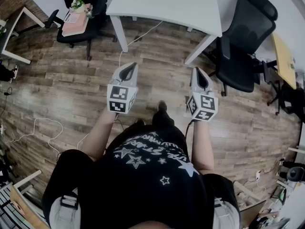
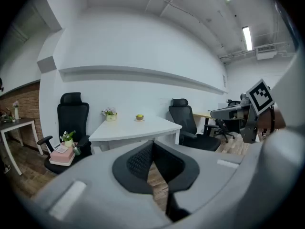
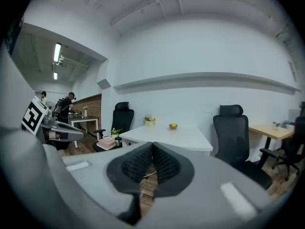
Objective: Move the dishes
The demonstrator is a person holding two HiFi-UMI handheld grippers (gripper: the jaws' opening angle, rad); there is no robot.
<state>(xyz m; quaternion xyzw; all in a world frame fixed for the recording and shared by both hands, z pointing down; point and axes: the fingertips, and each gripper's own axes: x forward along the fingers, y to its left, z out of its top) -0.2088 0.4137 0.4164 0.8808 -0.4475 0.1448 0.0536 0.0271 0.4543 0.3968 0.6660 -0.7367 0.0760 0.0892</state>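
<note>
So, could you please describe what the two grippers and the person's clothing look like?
Both the left gripper and right gripper are light grey, tapering shells with dark inner linings. Each carries a white cube printed with black square markers. The pads are black with a dimpled texture. The person wears a black T-shirt with white stars and lettering.

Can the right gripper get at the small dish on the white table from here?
Probably not yet. The dish sits on the far side of the white table, with open floor between it and the right gripper. Nothing blocks the path; the person must step closer.
</note>
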